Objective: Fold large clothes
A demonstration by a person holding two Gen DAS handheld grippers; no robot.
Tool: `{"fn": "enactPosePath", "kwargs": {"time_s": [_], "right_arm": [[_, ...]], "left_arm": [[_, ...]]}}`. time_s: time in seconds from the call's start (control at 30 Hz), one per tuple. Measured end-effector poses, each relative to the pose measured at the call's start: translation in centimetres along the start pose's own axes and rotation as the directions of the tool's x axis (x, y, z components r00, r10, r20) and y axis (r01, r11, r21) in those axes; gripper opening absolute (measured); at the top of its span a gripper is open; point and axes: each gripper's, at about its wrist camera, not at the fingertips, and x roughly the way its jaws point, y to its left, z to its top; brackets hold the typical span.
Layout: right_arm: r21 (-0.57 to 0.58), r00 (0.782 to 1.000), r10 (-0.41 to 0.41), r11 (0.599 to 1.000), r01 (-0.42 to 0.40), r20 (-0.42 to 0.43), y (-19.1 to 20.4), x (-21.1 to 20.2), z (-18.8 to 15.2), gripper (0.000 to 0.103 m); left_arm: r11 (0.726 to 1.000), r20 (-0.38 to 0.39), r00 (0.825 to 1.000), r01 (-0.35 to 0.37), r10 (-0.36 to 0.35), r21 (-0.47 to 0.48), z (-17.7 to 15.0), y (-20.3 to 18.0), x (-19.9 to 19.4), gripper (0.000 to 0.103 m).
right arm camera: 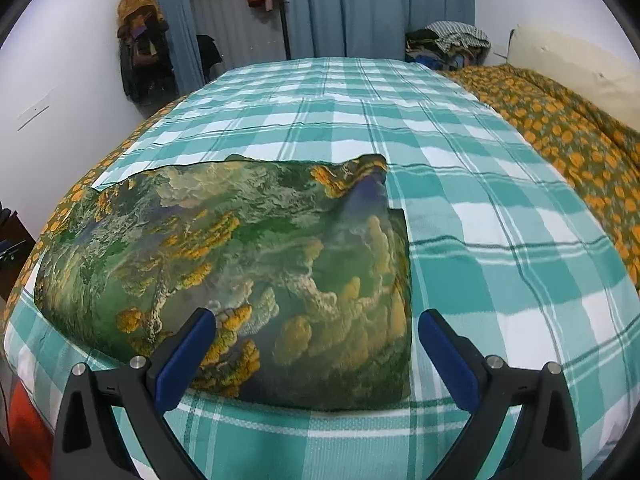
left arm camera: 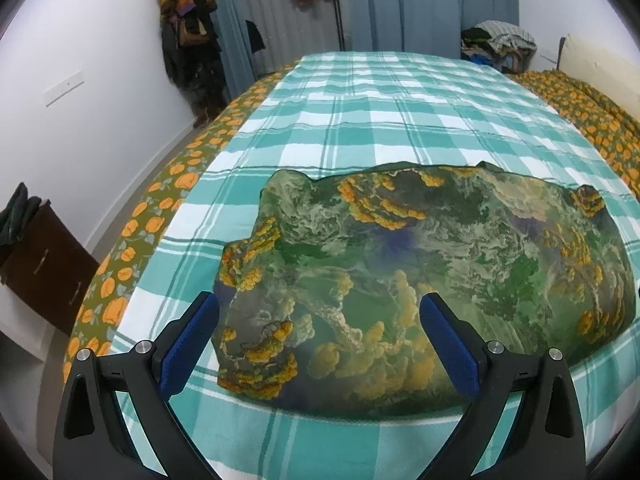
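At the bottom of the left wrist view, the left hand-held gripper (left arm camera: 319, 312) stands wide apart, its blue-padded fingers (left arm camera: 192, 344) holding nothing. Just beyond and between them lies the folded cloth (left arm camera: 420, 272), a green fabric printed with orange and cream cloud-like shapes, spread flat across the lower centre and right of the frame. Its near left corner sits beside the left finger, and its near edge runs behind the right finger; whether the pads touch the fabric cannot be told.

In the right wrist view, the right hand-held gripper (right arm camera: 316, 322) is likewise spread wide and carries nothing. The folded cloth (right arm camera: 240, 264) fills the lower left and centre of this frame; its straight right edge falls between the two fingers, nearer the right one, so the right finger (right arm camera: 448, 356) stands over bare bedcover.

The cloth rests on a teal and white checked bedcover (left arm camera: 380, 120) that stretches up to the middle of both frames. An orange-flowered sheet (right arm camera: 560, 136) borders it at the sides. Farther back, in the upper part, hang blue curtains (right arm camera: 360, 4), with a pile of clothes (right arm camera: 452, 44) at upper right and hanging garments (left arm camera: 188, 36) at upper left against the white wall.
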Motion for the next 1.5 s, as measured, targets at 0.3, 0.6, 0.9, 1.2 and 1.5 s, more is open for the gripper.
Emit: {"fn": "enactPosePath", "kwargs": {"time_s": [0.3, 0.6, 0.9, 1.2, 1.5], "right_arm": [[0.013, 1.0, 0.0, 1.0, 0.001, -0.015, -0.4, -0.2, -1.2, 0.103], [0.02, 1.0, 0.0, 1.0, 0.001, -0.027, -0.5, -0.1, -1.7, 0.103], [0.011, 1.0, 0.006, 1.0, -0.006, -0.031, 0.0, 0.0, -1.7, 0.103], [0.005, 0.999, -0.008, 1.0, 0.008, -0.042, 0.3, 0.1, -1.6, 0.103], [-0.098, 0.987, -0.161, 0.983, 0.158, -0.024, 2.5, -1.8, -0.1, 0.103]], "left_arm": [[1.0, -0.016, 1.0, 0.002, -0.002, 0.026, -0.4, -0.8, 0.0, 0.1], [0.999, -0.03, 1.0, 0.003, -0.002, 0.034, -0.5, -1.1, 0.2, 0.1], [0.999, -0.053, 0.999, 0.006, -0.003, 0.053, -0.8, -1.9, 0.8, 0.1], [0.997, -0.065, 0.998, 0.02, -0.015, 0.074, -0.7, -2.8, 1.1, 0.1], [0.99, -0.067, 0.988, 0.138, -0.136, 0.025, -1.1, -3.0, 1.0, 0.1]]}}
